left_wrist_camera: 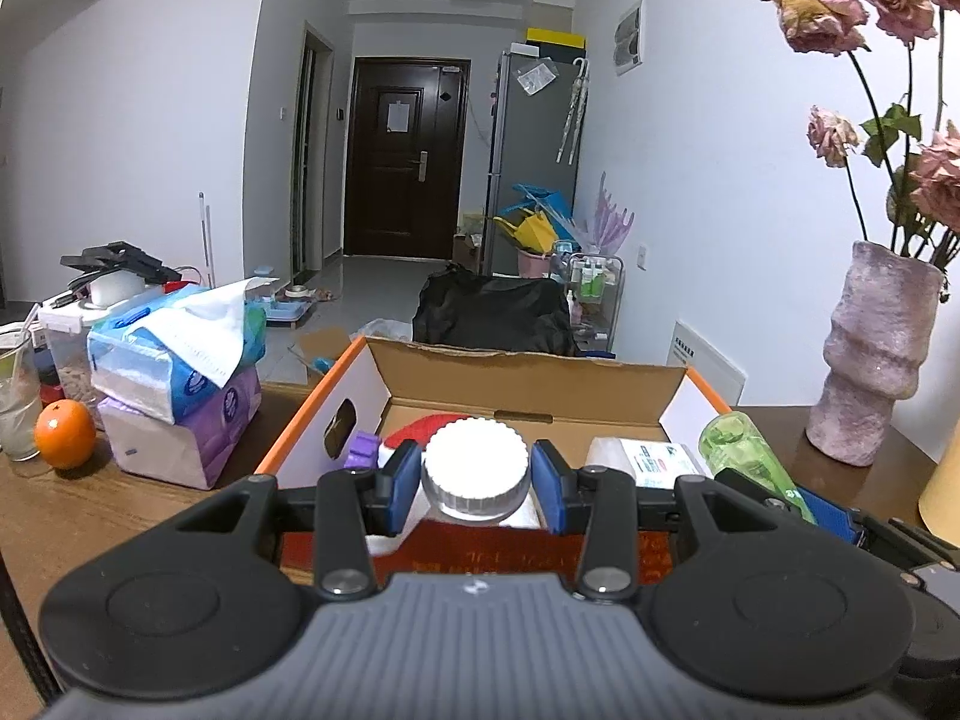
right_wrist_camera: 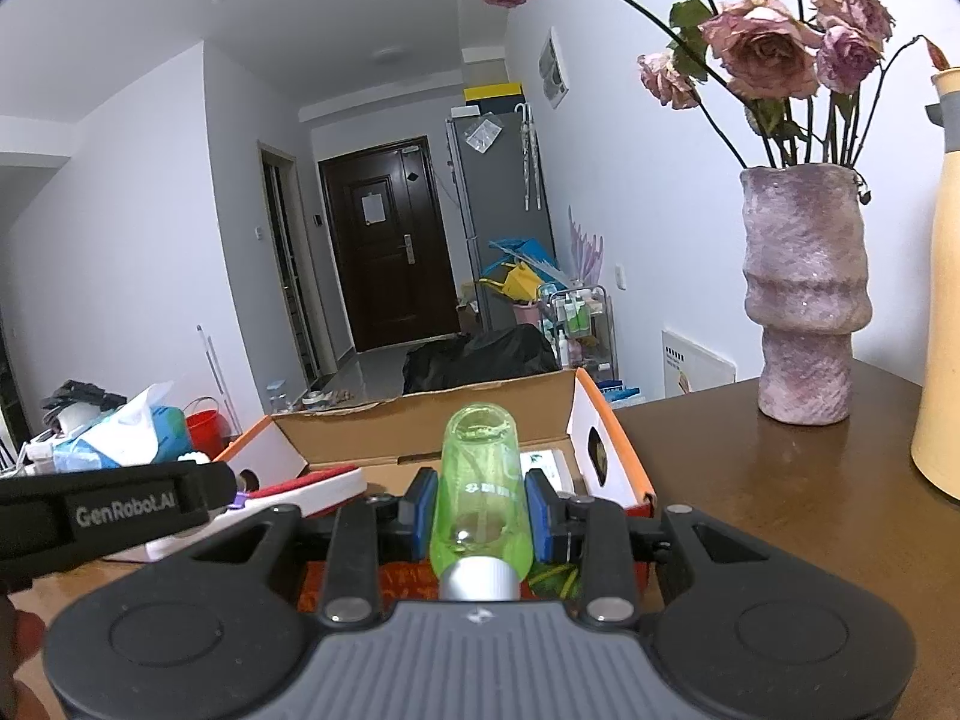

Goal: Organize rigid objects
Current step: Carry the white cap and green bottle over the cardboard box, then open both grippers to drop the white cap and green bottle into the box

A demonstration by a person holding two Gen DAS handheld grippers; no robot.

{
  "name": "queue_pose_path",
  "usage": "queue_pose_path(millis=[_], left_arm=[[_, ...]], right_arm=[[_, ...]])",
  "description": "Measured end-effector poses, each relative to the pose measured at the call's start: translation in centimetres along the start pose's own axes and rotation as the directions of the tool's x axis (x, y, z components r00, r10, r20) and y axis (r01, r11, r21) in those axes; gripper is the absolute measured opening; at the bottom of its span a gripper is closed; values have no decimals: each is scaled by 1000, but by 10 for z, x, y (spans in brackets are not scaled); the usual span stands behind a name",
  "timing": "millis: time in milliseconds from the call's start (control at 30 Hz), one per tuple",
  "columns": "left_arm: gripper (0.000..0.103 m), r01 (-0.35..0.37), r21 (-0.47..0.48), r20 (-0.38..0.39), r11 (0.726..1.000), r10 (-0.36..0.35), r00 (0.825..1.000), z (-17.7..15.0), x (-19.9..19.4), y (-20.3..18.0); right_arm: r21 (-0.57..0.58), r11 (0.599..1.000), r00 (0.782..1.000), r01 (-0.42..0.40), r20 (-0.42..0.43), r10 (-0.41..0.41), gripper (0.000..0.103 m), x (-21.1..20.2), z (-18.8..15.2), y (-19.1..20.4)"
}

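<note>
Nearest the left wrist camera, the left tongs (left_wrist_camera: 474, 483) hold a jar with a white ribbed lid (left_wrist_camera: 475, 468) between their blue pads (left_wrist_camera: 407, 474), the pads pressed against the sides of the lid, so these tongs are clamped on the jar; the jar sits just over the near edge of an open cardboard box (left_wrist_camera: 522, 372) with orange rims, which stands on the brown table (left_wrist_camera: 150, 498); inside the box lie a red-and-white item (left_wrist_camera: 420, 429), a purple piece (left_wrist_camera: 362, 449) at its left wall and a white packet (left_wrist_camera: 651, 457) toward the right; in the right wrist view the right tongs (right_wrist_camera: 480, 519) are closed on a green translucent bottle (right_wrist_camera: 480, 498), gripped around its body with the silver cap (right_wrist_camera: 478, 579) toward the camera and its base pointing out over the box; the same bottle shows at the right of the left view, tilted beside the packet; left of the box on the table are stacked tissue packs (left_wrist_camera: 180, 378), an orange (left_wrist_camera: 65, 433) and a glass (left_wrist_camera: 18, 402); to the right, well apart from the box, stands a pink vase (right_wrist_camera: 801, 294) of dried roses (right_wrist_camera: 768, 51), with a yellow jug (right_wrist_camera: 942, 300) at the table's right edge.
</note>
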State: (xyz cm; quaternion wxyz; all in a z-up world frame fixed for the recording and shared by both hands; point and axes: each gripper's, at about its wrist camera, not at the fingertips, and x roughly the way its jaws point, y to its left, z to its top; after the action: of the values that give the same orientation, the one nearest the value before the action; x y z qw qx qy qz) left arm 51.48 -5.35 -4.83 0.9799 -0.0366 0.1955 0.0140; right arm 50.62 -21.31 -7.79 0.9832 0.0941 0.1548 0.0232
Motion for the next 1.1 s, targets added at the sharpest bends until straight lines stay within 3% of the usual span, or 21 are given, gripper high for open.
queue_pose_path(millis=[700,1100], left_arm=[[41,-67,-61,-24,996,65,998,25,69,7],[41,-70,-72,-63,995,66,996,32,94,14]], right_arm=[[27,999,1000,20,2,-20,30,66,26,4],[5,1000,999,20,-32,-20,30,97,34,9]])
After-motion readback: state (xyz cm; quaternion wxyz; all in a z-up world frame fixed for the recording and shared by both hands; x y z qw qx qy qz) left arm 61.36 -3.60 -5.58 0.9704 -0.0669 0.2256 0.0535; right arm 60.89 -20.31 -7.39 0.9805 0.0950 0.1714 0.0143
